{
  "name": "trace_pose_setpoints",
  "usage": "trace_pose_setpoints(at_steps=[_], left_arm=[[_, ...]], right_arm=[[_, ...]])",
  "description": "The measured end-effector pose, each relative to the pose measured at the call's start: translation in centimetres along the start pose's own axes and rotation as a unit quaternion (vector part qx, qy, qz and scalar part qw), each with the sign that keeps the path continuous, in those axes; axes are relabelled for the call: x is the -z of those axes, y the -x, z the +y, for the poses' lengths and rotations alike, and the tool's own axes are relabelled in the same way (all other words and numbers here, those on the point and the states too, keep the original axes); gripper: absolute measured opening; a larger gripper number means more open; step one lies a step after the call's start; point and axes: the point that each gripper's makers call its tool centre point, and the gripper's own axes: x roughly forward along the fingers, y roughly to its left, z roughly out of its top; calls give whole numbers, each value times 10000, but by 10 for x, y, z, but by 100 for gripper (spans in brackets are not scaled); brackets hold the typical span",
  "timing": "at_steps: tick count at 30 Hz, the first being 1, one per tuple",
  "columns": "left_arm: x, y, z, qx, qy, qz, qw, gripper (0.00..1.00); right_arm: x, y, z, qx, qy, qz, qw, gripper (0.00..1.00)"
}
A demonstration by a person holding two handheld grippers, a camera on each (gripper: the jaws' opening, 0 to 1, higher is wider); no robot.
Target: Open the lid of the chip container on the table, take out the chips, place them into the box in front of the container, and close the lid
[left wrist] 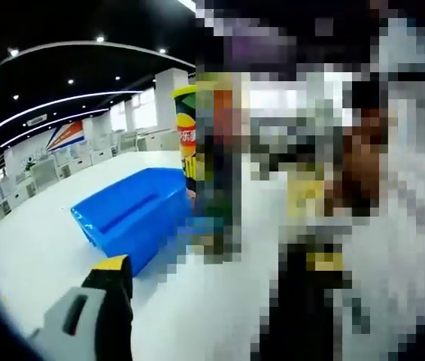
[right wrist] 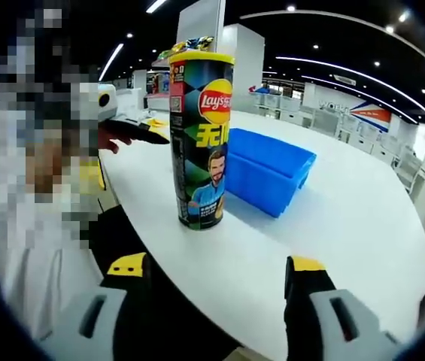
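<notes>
Chip container (right wrist: 200,139) stands upright on the white table (right wrist: 362,226), yellow lid (right wrist: 201,57) on, ahead of your right gripper (right wrist: 218,284) — jaws spread wide, nothing between them. Blue box (right wrist: 268,171) sits just beside it, touching or not I cannot tell. Your left gripper (left wrist: 110,282) shows one jaw only — state unreadable. Its view catches the box (left wrist: 133,210) with the container (left wrist: 186,135) beyond.

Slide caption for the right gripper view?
Open right gripper faces lidded chip can standing upright beside blue box on white table.
</notes>
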Motion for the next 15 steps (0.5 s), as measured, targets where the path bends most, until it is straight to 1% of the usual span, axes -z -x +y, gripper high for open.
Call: trace_pose_setpoints(at_steps=[1, 2, 3, 4, 6, 7, 9, 10, 12, 15], left_arm=[[-5, -3, 0, 79, 70, -130, 9999, 94], [-8, -4, 0, 97, 58, -177, 9998, 94], [-15, -9, 1, 138, -58, -379, 9992, 94], [-19, -12, 0, 179, -163, -499, 9985, 94], [-18, -18, -3, 325, -204, -544, 9978, 93], [-17, -24, -8, 502, -225, -551, 9970, 93], [-13, -32, -12, 653, -282, -475, 9963, 92], [-14, -35, -13, 695, -358, -537, 9955, 92], [-14, -41, -13, 764, -316, -583, 9949, 92], [-18, -48, -13, 948, -253, -769, 9922, 92]], right_arm=[[-1, 1, 0, -1, 10, -10, 10000, 72], [-2, 2, 0, 0, 12, -19, 10000, 71], [-3, 2, 0, 2, 22, -34, 10000, 71], [-4, 3, 1, 6, 29, -44, 10000, 71], [-6, 3, 2, 3, 38, -69, 10000, 71], [-6, 3, 2, -4, 39, -73, 10000, 71], [-6, 2, 4, -17, 50, -55, 10000, 71], [-5, 2, 5, -16, 55, -48, 10000, 71], [-5, 2, 6, -33, 65, -46, 10000, 71], [-4, 2, 8, -53, 85, -21, 9999, 70]])
